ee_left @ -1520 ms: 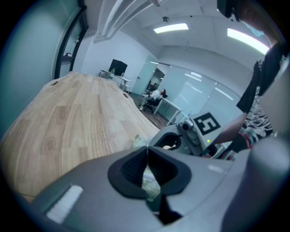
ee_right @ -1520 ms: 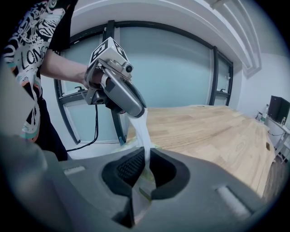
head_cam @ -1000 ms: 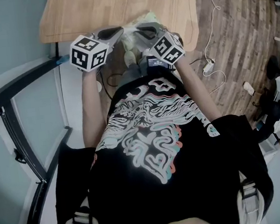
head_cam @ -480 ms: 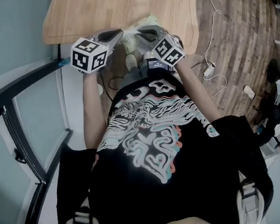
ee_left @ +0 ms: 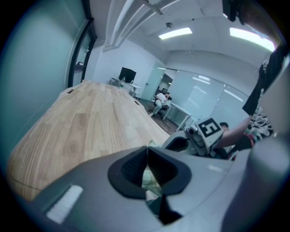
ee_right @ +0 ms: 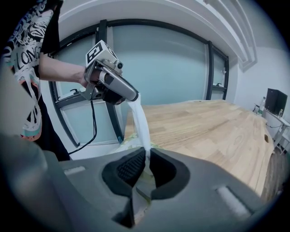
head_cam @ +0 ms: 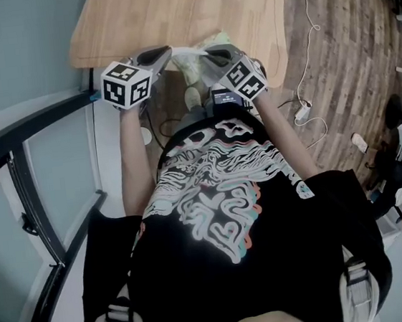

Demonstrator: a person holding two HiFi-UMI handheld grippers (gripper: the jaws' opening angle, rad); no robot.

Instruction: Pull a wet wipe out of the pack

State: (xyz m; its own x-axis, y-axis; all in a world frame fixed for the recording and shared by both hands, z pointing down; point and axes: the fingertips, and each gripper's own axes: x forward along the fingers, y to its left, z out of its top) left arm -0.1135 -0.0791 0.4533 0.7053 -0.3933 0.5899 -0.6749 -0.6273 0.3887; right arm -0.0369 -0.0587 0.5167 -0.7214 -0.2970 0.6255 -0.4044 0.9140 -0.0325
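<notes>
Both bare forearms reach forward from the torso, the left forearm (head_cam: 133, 157) running nearly straight ahead and the right forearm (head_cam: 285, 134) angled inward, so that the two grippers converge nose to nose, pointing forward and down. The left gripper (head_cam: 163, 53), gripped in the left hand (ee_right: 86, 79), has its jaws pressed together on the end of a wet wipe (ee_right: 138, 117). The right gripper (head_cam: 209, 52) sits just beside it, tips near but apart, its jaws closed on the pack (head_cam: 192, 67) where the taut wipe comes out. Each gripper's marker cube faces up toward the head.
</notes>
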